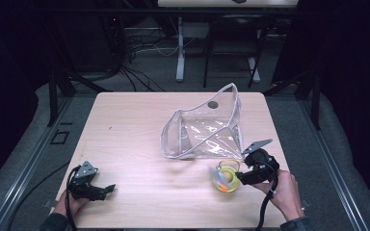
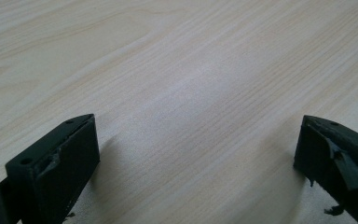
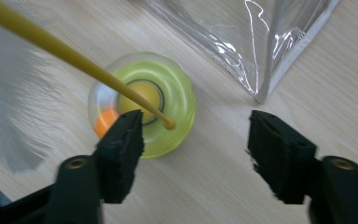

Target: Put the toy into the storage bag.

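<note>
A translucent yellow-green round toy (image 1: 226, 179) with a yellow centre and an orange patch lies on the wooden table (image 1: 135, 130), near the front right. A thin yellow stalk (image 3: 65, 49) ends at its centre. My right gripper (image 1: 240, 177) stands open just right of the toy. In the right gripper view its left jaw overlaps the rim of the toy (image 3: 168, 93), and the right gripper (image 3: 196, 135) holds nothing. A clear plastic pouch (image 1: 204, 127) stands open behind it. My left gripper (image 1: 108, 189) rests open at the front left, and the left gripper (image 2: 198, 140) has bare wood between its jaws.
A corner of the clear pouch (image 3: 265, 56) lies close ahead of the right jaw. The table's front edge runs just under both hands. Beyond the table are cables and metal table legs (image 1: 179, 53) on the floor.
</note>
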